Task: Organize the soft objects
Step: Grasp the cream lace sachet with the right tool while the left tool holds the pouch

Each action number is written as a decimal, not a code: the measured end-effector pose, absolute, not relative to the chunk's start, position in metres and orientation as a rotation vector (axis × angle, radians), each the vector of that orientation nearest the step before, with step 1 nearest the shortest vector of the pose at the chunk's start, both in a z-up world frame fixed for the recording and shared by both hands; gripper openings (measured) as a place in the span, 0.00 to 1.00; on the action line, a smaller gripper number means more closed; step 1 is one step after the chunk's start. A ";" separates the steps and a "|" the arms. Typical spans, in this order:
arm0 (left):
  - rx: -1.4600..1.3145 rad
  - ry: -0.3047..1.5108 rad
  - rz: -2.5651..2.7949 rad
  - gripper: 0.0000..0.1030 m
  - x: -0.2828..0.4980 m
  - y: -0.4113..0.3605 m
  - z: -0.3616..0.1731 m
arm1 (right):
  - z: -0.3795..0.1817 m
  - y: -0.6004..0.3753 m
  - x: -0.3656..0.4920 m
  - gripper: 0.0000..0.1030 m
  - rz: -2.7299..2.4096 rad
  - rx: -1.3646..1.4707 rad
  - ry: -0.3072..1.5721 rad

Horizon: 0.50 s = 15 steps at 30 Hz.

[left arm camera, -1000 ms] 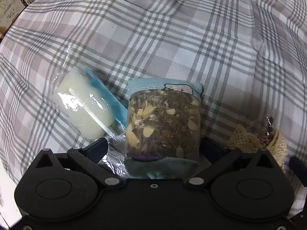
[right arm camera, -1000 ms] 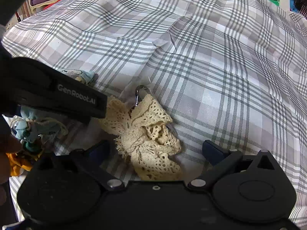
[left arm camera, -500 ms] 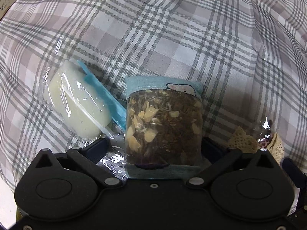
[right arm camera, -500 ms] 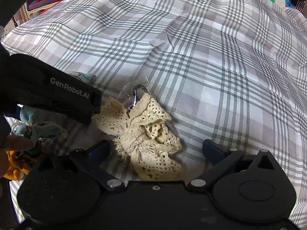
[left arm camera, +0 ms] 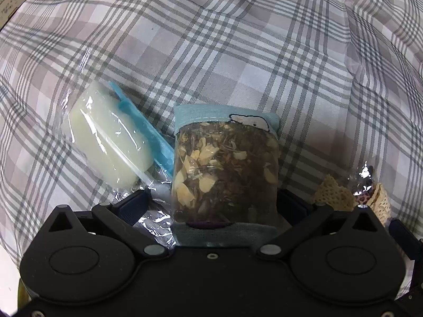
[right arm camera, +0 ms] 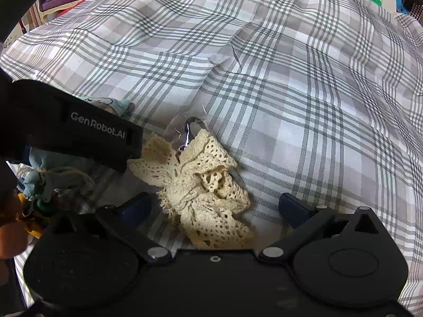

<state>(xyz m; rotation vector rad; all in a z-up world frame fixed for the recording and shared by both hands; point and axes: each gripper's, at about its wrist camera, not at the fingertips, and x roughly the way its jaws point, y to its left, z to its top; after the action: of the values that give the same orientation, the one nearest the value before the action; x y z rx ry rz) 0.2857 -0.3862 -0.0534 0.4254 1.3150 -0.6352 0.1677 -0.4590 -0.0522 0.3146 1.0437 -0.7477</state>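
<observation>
Plaid sheet: cream crochet lace crumpled btwn open right tool.

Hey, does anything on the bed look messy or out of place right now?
Yes. The cream crochet lace lies crumpled in a heap between the open right gripper fingers, and the white item in clear wrap sits askew beside the pouch.

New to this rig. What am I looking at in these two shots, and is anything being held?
No robot: a person carries a hand-held gripper in each hand, each with a fisheye camera looking along its fingers. The black shape at the bottom of each picture is the gripper itself. Left view: the left gripper, open around a pouch of dried flakes; a bagged white block lies beside it. Right view: the right gripper, open around a lace cloth. All lies on a plaid sheet. Nothing looks gripped.
</observation>
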 end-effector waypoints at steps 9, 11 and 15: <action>0.324 1.365 -0.628 0.63 0.296 -0.368 -0.035 | -0.038 -0.469 0.156 0.53 -0.761 0.353 1.009; 0.294 1.386 -0.631 0.52 0.301 -0.363 -0.031 | -0.035 -0.472 0.154 0.47 -0.756 0.365 0.993; 0.269 1.394 -0.627 0.48 0.305 -0.359 -0.025 | -0.030 -0.482 0.148 0.42 -0.759 0.432 0.952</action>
<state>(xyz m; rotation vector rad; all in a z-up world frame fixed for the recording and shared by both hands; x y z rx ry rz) 0.3054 -0.3591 -0.0253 0.2686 1.3942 -0.6272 0.1476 -0.4821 -0.0296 0.4324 0.9517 -0.7591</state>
